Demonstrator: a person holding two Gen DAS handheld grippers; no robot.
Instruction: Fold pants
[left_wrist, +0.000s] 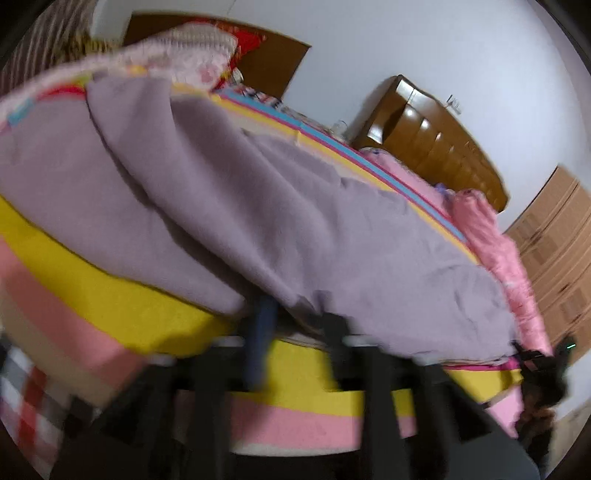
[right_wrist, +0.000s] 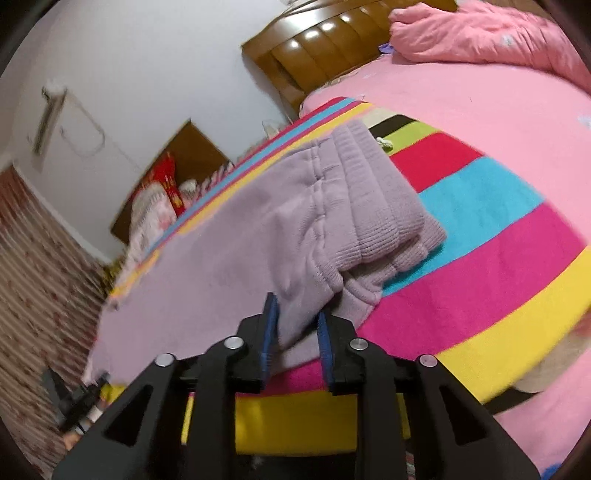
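Lavender fleece pants (left_wrist: 258, 206) lie folded lengthwise on a striped blanket (left_wrist: 129, 306). In the blurred left wrist view my left gripper (left_wrist: 299, 325) sits at the pants' near edge with its jaws apart. The cloth hangs just over the fingertips and no pad presses it. In the right wrist view the pants (right_wrist: 240, 251) stretch away, with ribbed ends (right_wrist: 388, 206) stacked at the far right. My right gripper (right_wrist: 297, 328) has a bunched edge of the pants filling the narrow gap between its blue pads.
The blanket (right_wrist: 480, 258) covers a pink bed (right_wrist: 480, 92) with a pink quilt (right_wrist: 480, 33) heaped by the wooden headboard (right_wrist: 325, 48). A wardrobe (left_wrist: 554, 251) stands at the right, a patterned curtain (right_wrist: 37, 277) at the left.
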